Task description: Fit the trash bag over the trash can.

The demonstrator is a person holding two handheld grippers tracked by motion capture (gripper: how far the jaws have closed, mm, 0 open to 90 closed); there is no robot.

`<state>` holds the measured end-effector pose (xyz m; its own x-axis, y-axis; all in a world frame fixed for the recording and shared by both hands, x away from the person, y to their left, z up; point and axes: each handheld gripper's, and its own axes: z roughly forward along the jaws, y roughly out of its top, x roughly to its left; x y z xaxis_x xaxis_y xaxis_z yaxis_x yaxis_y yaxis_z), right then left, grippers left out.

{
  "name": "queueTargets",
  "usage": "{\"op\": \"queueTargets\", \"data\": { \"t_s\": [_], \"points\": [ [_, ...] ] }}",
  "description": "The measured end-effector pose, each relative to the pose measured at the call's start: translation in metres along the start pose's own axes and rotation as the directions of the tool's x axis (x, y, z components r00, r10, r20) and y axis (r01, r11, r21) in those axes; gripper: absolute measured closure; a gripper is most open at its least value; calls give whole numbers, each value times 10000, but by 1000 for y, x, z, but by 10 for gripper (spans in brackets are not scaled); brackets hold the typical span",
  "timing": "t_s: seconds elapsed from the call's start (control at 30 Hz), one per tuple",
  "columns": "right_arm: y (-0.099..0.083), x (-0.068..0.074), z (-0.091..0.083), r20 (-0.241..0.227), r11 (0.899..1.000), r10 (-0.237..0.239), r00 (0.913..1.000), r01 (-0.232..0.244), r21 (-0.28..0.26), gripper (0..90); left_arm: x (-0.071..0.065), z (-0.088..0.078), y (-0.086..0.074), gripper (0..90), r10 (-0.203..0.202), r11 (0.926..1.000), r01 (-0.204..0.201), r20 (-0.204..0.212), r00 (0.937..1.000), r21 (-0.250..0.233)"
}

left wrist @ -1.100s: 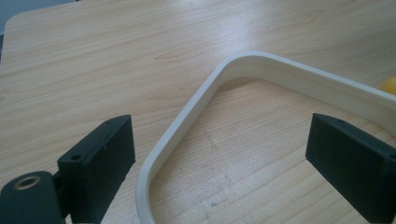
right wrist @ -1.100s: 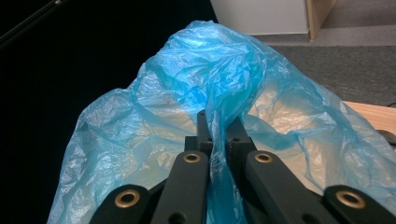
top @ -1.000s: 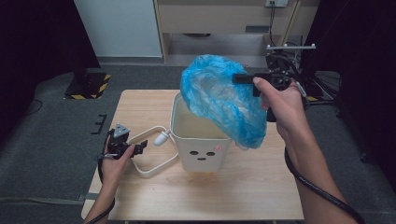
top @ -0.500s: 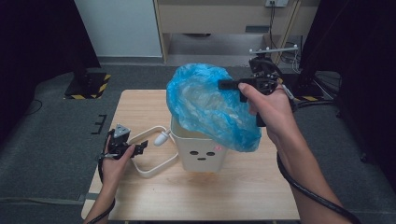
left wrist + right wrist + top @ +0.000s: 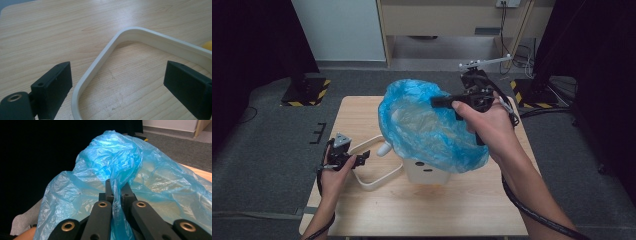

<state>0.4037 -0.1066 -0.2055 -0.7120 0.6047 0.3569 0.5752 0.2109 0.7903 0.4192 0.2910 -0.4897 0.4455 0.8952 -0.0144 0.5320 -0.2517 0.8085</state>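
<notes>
Blue bag (image 5: 427, 127) pinched in right gripper (image 5: 447, 101), fingers clamped on its rim, spread over white bin (image 5: 424, 172) for lining. Left gripper (image 5: 360, 157) low on bench (image 5: 362, 210), fingers apart astride bin's handle (image 5: 100, 62), steadying.

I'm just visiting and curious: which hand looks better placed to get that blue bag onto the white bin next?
The right. Its gripper is shut on the blue bag, held over the white bin. The left gripper sits open by the loose rim ring on the table.
</notes>
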Motion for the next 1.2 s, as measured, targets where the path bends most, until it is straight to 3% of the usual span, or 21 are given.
{"op": "queueTargets", "data": {
  "t_s": [0.67,1.2],
  "points": [
    [-19,22,15,-401,9954,-638,9972,665,688,887,-1,0,0,76,20,10000,-20,23,10000,34],
    [-26,22,19,-254,9902,-828,9962,851,1107,882,-2,1,0,76,37,10000,-37,31,10000,49]
  ]
}}
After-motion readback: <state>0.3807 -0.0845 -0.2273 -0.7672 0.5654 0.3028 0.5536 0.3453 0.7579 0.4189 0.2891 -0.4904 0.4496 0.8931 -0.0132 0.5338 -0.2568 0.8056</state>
